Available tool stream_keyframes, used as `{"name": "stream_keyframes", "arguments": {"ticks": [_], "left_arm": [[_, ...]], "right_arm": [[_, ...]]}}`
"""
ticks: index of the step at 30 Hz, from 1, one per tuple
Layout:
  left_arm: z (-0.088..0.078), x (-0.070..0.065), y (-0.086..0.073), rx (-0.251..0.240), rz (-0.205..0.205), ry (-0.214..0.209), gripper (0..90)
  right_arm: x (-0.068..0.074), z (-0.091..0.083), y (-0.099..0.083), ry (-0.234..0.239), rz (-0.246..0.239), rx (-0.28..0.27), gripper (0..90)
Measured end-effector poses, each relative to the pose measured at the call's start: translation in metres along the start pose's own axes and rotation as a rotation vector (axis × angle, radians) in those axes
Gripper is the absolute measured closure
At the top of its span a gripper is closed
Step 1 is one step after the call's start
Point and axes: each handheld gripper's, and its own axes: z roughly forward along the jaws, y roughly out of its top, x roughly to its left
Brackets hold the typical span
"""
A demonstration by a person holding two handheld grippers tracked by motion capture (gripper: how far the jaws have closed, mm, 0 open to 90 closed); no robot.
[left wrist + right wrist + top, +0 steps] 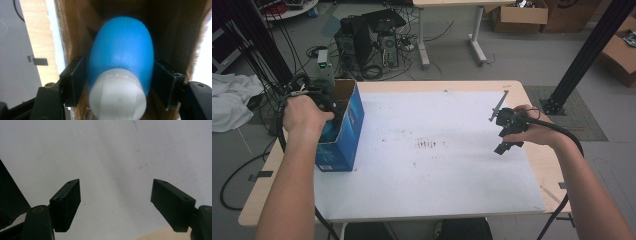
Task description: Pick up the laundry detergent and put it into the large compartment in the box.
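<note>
Blue and egg-shaped, the squeeze bulb (122, 55) sits squarely between the jaws of the left gripper (120, 82), which press its flanks from 9 and 3 o'clock in the left gripper view. Its white cap (117, 96) lies nearest the camera at 6 o'clock, blurred and cut off by the bottom edge; the rounded blue end points to 12 o'clock, so its long axis runs straight away from the gripper, down into the brown cardboard inside of the box (175, 30).

From the high view, the blue box (343, 131) stands open-topped at the left edge of the table (532, 150), at about 9 o'clock from the middle of the white sheet (427, 150). The left hand (302, 116) holds its gripper (329, 107) over the box mouth, and the box walls and hand hide the jaws and the bulb there, so how deep the bulb sits cannot be made out.

Over at 3 o'clock, the right hand (532, 131) holds the right gripper (503, 131) above the sheet, well apart from the box. Its jaws stand wide apart in the right gripper view (116, 205), nothing between them, bare white sheet (112, 152) behind. A dark shape at that view's left edge is too cropped to identify.
</note>
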Motion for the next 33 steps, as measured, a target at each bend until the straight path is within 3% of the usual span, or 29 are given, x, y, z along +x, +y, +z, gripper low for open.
{"name": "stream_keyframes", "arguments": {"ticks": [10, 16, 24, 33], "left_arm": [[-0.027, -0.005, -0.006, -0.037, 0.027, 0.013, 23.2], [-0.046, -0.015, -0.01, -0.072, 0.067, 0.02, 18.5], [-0.078, -0.04, -0.017, -0.126, 0.154, 0.041, 15.5], [-0.096, -0.084, -0.026, -0.178, 0.311, 0.016, 7.1]], "right_arm": [[0.001, -0.002, 0.001, -0.002, -0.002, -0.004, 24.2], [0.003, -0.003, 0.0, -0.003, -0.003, -0.003, 24.2], [0.004, -0.004, 0.001, -0.003, -0.006, -0.008, 24.2], [0.006, -0.007, 0.002, -0.005, 0.0, -0.005, 24.2]]}}
